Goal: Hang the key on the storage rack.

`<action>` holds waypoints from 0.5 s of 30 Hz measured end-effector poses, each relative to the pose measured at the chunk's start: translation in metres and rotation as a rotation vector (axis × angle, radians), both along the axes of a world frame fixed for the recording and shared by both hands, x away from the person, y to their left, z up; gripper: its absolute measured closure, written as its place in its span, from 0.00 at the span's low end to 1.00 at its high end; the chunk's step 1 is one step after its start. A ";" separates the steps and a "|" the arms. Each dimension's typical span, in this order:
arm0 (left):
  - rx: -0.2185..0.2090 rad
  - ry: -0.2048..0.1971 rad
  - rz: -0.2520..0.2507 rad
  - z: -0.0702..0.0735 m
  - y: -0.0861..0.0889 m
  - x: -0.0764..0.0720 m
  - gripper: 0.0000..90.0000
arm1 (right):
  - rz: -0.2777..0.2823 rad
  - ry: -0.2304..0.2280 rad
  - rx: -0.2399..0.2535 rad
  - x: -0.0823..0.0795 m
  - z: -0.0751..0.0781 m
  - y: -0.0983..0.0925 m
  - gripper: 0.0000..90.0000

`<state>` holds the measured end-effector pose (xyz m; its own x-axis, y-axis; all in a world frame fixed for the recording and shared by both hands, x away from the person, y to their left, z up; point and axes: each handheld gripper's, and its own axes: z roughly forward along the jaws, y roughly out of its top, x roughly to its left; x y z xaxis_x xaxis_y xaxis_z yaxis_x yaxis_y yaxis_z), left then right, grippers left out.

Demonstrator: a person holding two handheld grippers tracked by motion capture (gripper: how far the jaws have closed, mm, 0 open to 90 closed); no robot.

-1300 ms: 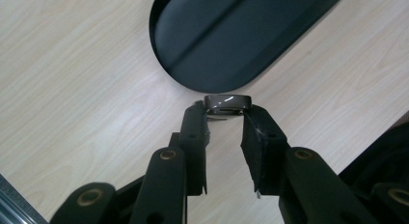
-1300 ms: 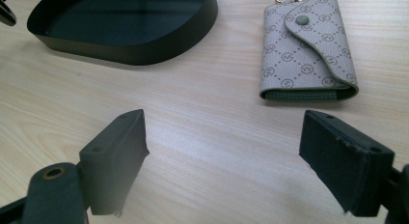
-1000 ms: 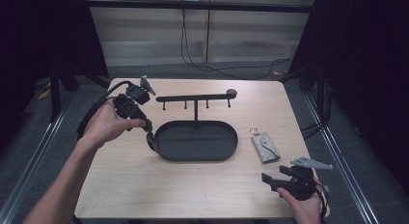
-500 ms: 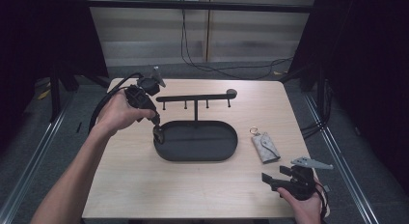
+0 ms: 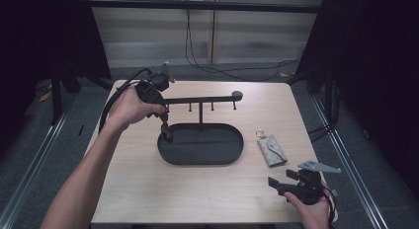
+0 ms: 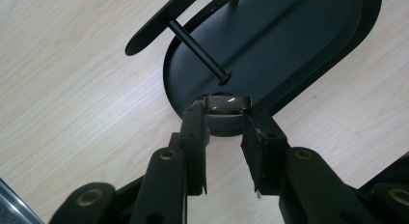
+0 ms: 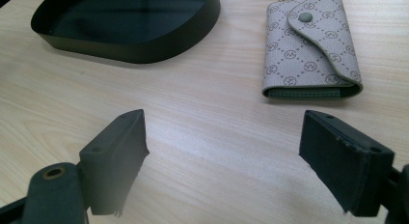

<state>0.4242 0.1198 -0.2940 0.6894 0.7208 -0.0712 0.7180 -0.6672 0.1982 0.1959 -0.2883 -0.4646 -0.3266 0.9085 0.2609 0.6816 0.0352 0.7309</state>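
A black oval tray (image 5: 232,157) carries a T-shaped stand whose rail (image 5: 197,99) has small hook pegs. My left gripper (image 5: 166,132) points down over the tray's left end, shut on a small dark brown glossy object (image 5: 168,135). In the left gripper view that object (image 6: 227,102) sits clamped between the fingertips of the left gripper (image 6: 225,121), just outside the tray's rim (image 6: 169,84) and below a peg (image 6: 197,52). A grey patterned key case (image 5: 272,150) lies right of the tray. My right gripper (image 5: 284,183) rests open near the front right edge, nothing between its jaws.
In the right gripper view the key case (image 7: 308,45) lies ahead of the open right gripper (image 7: 226,142), with the tray (image 7: 130,40) to its left. Bare wood spreads across the front of the table (image 5: 173,194). Cables trail on the floor behind.
My left hand has carried the brown object to the right, from beside the tray to over its left end. The right gripper has stayed put.
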 end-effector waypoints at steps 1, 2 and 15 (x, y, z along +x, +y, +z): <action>-0.005 -0.005 0.011 0.000 0.000 0.001 0.79 | 0.000 0.000 0.001 0.000 0.000 0.000 0.19; -0.005 0.001 0.013 -0.001 0.000 0.003 0.79 | 0.000 0.001 0.001 0.000 0.000 0.000 0.19; 0.004 0.023 0.036 -0.008 -0.011 0.016 0.79 | 0.005 -0.001 0.003 0.000 0.000 0.000 0.19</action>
<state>0.4400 0.1087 -0.3024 0.6615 0.7452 -0.0837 0.7457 -0.6419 0.1787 0.1959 -0.2880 -0.4647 -0.3310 0.9061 0.2636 0.6809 0.0359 0.7315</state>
